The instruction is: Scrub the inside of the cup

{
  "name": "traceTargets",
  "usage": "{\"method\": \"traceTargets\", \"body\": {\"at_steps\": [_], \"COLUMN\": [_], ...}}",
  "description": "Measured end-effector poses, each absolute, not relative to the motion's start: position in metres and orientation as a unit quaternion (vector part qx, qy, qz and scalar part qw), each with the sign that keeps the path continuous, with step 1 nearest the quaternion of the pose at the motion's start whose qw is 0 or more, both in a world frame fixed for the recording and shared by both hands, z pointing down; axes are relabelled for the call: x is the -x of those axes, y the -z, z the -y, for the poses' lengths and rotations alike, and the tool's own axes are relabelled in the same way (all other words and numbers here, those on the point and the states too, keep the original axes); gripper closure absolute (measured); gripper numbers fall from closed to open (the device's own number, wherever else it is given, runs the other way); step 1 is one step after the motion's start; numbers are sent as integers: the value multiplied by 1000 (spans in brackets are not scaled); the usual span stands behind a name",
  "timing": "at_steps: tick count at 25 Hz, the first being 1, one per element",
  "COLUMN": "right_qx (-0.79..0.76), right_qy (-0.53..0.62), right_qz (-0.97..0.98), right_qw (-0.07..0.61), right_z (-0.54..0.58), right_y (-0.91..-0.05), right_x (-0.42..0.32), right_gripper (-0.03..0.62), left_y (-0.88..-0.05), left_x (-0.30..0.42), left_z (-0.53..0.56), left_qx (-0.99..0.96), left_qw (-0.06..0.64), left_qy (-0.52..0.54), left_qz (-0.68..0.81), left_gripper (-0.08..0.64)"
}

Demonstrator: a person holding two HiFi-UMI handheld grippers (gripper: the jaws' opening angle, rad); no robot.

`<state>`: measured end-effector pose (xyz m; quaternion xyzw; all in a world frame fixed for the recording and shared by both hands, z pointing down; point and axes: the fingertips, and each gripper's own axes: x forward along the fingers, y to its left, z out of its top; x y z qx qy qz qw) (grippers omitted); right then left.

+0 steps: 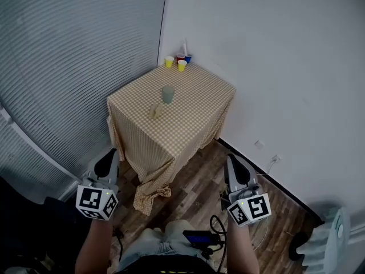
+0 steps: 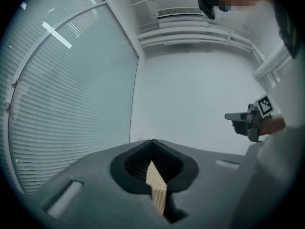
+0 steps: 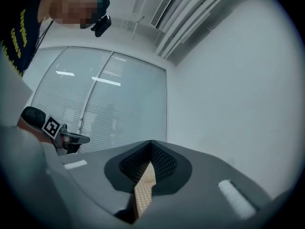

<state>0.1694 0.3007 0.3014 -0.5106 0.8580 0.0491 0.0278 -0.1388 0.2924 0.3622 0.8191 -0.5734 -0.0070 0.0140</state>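
Table (image 1: 197, 104), checked cloth (image 1: 153, 156), grey cup (image 1: 167, 94), small cups (image 1: 182, 65)

- left gripper (image 1: 107, 160), right gripper (image 1: 235, 163): grey moulded shells, black tips at 12 o'clock
- left marker cube (image 1: 97, 202), right marker cube (image 1: 250, 208): white with black square codes, at each shell's 6 o'clock end
- jaw recesses: black; ribbed on the left, diamond mesh on the right
- trousers (image 1: 149, 240): pale denim
- waist box (image 1: 199, 238): black with a blue screen; black cable (image 1: 218, 228) loops at its 2 o'clock
- sleeve (image 3: 18, 32): dark with yellow lettering
- head camera (image 3: 99, 19): black
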Motion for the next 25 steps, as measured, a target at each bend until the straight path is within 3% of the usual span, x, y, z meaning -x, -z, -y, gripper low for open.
{"method": "traceTargets", "body": {"at_steps": [25], "right_qx": [407], "right_qy": [-37], "right_qz": [-911], "right_qw": [47], "right_z": [-81], "right_y": [-306], "right_x": [-154], "right_gripper": [586], "left_y": [-363], "left_x": [114], "left_z": [-130], "left_qx": [-774], "left_qw": [13], "left_qy": [18], "left_qz": [633], "left_gripper": [563]}}
